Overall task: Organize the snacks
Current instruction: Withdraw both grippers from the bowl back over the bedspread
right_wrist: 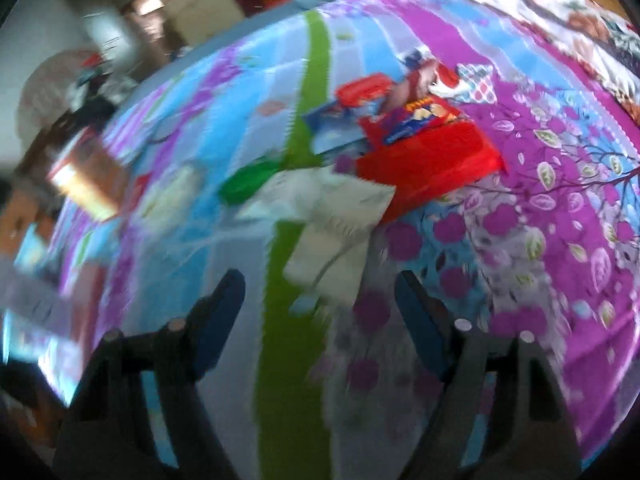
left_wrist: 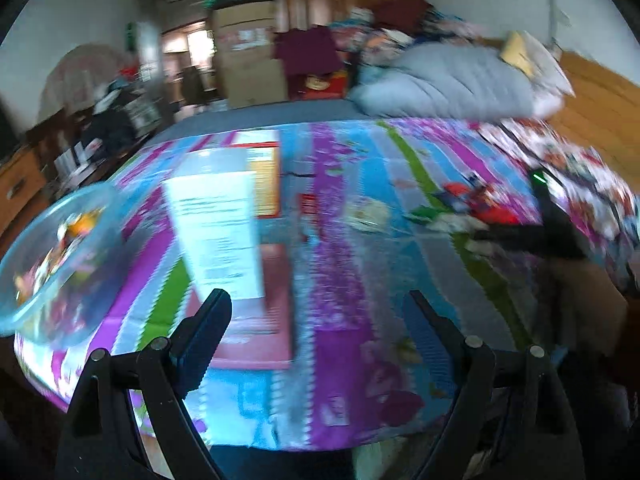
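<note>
- The clear plastic bowl [left_wrist: 60, 264] is cut off by the left wrist view's left edge; its contents smear into coloured blur.
- Print on the white box [left_wrist: 218, 236] is unreadable.
- The pale wrapper [right_wrist: 332, 220] and the green packet [right_wrist: 248, 182] are motion-blurred, labels illegible.
- The blue packet [right_wrist: 336, 128] lies partly hidden under the red packet [right_wrist: 428, 160].
</note>
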`<move>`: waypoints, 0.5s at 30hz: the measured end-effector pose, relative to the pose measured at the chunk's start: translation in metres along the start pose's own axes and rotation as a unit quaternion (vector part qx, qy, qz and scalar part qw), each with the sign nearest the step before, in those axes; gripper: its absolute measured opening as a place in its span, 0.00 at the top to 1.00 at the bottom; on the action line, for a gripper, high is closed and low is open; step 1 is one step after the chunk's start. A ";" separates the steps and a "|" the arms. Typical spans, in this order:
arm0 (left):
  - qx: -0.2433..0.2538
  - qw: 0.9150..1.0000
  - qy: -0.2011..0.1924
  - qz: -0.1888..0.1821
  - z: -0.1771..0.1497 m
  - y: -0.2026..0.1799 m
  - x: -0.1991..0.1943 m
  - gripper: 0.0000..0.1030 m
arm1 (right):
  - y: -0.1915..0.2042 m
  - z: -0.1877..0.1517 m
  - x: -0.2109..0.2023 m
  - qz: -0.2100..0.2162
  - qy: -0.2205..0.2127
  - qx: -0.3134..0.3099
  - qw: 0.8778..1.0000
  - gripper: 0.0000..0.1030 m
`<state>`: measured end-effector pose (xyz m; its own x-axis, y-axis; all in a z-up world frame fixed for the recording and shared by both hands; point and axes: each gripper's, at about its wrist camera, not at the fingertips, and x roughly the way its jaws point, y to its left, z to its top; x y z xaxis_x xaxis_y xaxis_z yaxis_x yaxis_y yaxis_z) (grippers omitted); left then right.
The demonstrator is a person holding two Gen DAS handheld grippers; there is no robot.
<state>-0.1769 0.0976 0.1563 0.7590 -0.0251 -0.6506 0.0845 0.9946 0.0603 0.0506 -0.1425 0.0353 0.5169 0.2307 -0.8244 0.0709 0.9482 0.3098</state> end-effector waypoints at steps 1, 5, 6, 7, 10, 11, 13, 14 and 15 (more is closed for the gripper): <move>0.010 1.000 0.004 -0.004 0.002 -0.006 0.003 0.14 | 0.000 0.001 0.005 -0.002 0.005 0.008 1.000 0.23; 0.021 0.999 0.031 -0.015 0.005 -0.022 0.023 0.14 | 0.011 0.000 0.008 -0.026 -0.007 -0.018 0.999 0.27; 0.022 0.999 0.044 -0.017 0.005 -0.025 0.031 0.14 | 0.010 -0.002 0.009 -0.032 -0.007 -0.028 0.999 0.39; 0.023 0.998 0.056 -0.020 0.004 -0.028 0.039 0.14 | 0.009 -0.004 0.009 -0.033 -0.007 -0.035 0.999 0.51; 0.021 0.995 0.095 -0.019 -0.001 -0.035 0.064 0.14 | 0.007 -0.009 0.001 -0.015 -0.006 -0.048 0.999 0.56; 0.020 0.994 0.103 -0.016 -0.005 -0.037 0.071 0.14 | 0.007 -0.011 -0.001 -0.009 -0.004 -0.053 0.999 0.59; 0.014 0.993 0.114 -0.017 -0.009 -0.038 0.080 0.14 | 0.007 -0.015 -0.007 0.008 -0.003 -0.064 0.998 0.69; 0.009 0.993 0.120 -0.020 -0.011 -0.039 0.086 0.14 | 0.007 -0.018 -0.011 0.010 -0.003 -0.070 0.998 0.69; 0.007 0.992 0.123 -0.019 -0.013 -0.039 0.088 0.14 | 0.008 -0.021 -0.015 0.015 -0.003 -0.078 0.997 0.69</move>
<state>-0.1217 0.0575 0.0870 0.5753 -0.0355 -0.8172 0.1202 0.9919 0.0415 0.0253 -0.1341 0.0403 0.5223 0.2591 -0.8124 -0.0786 0.9633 0.2567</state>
